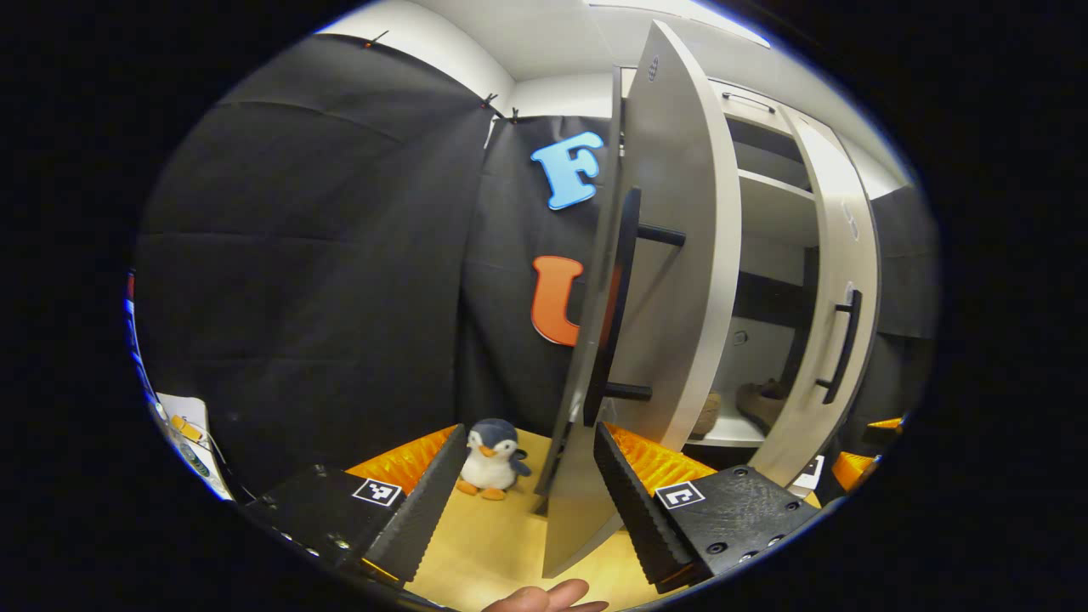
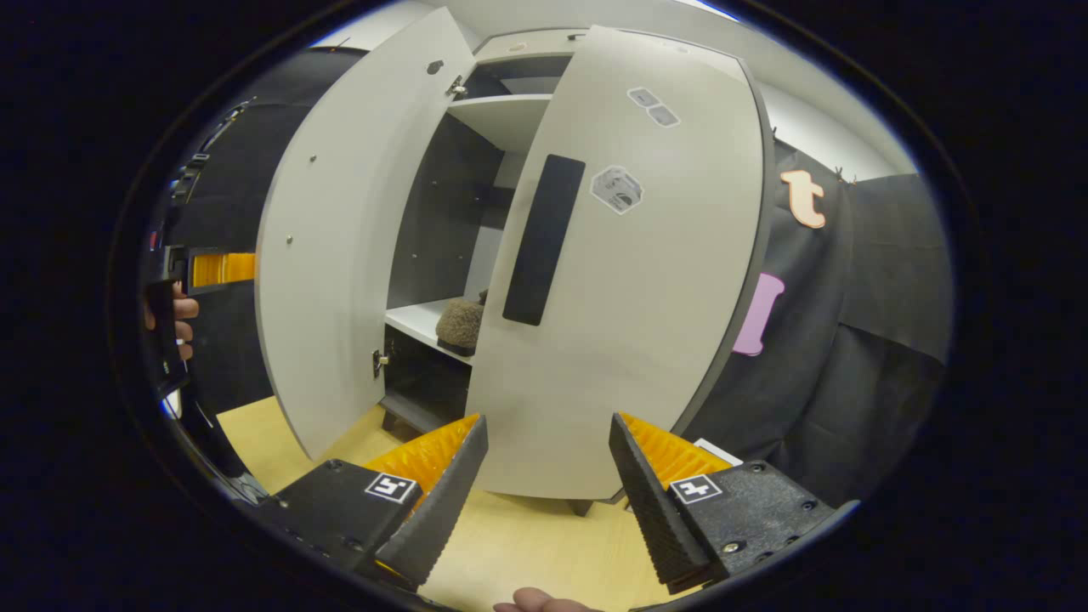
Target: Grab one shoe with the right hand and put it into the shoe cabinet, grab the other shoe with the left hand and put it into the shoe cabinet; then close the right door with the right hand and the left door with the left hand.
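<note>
Both shoes (image 2: 460, 324) on cabinet (image 2: 501, 119) shelf; left claw (image 1: 531, 493) and right claw (image 2: 548, 489) wide open, empty, each facing its half-open door; risk: left door (image 1: 671, 255) edge slips between fingers, push skids.

In the left gripper view, the pale grey shoe cabinet (image 1: 769, 255) is standing ahead with both doors ajar. The left door (image 1: 671, 255) is sitting nearest, between the jaws. What seem to be two brown fuzzy shoes (image 1: 761, 404) are lying on its lower shelf (image 1: 731, 435). A small plush penguin (image 1: 493, 459) is sitting on the wooden floor (image 1: 501, 544), left of that door.
</note>
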Demonstrator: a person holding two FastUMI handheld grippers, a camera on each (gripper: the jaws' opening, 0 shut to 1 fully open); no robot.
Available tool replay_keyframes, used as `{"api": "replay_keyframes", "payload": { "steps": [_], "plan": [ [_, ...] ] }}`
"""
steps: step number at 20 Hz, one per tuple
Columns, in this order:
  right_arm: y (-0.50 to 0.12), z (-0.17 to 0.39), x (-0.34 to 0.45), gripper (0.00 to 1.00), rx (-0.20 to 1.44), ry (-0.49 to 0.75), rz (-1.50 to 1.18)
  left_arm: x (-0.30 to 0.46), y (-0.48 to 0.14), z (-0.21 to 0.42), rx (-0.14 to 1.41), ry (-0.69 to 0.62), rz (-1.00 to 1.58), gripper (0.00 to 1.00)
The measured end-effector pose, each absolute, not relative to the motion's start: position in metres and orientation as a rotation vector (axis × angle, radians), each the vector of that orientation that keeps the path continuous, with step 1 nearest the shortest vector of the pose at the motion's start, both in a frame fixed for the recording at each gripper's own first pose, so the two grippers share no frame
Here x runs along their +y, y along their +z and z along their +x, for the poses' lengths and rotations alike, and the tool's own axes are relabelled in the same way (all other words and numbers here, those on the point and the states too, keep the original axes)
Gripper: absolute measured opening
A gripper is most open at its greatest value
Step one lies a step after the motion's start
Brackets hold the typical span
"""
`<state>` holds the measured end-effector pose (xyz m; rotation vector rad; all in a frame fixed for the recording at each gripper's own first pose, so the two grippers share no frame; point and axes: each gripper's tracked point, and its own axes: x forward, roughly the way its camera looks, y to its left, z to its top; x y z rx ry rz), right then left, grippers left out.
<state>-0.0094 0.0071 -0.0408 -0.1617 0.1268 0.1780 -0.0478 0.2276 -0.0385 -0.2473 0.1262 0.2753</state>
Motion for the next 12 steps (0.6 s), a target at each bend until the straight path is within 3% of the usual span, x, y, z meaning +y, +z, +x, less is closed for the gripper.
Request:
{"api": "replay_keyframes", "payload": {
  "steps": [7,12],
  "plan": [
    [-0.044,-0.018,-0.027,0.94,0.139,0.097,-0.139,0.128,-0.044,-0.026,0.21,-0.032,-0.233,0.93],
    [-0.04,-0.027,-0.039,0.94,0.127,0.027,-0.06,0.098,-0.044,-0.029,0.204,-0.09,-0.195,0.93]
  ]
}}
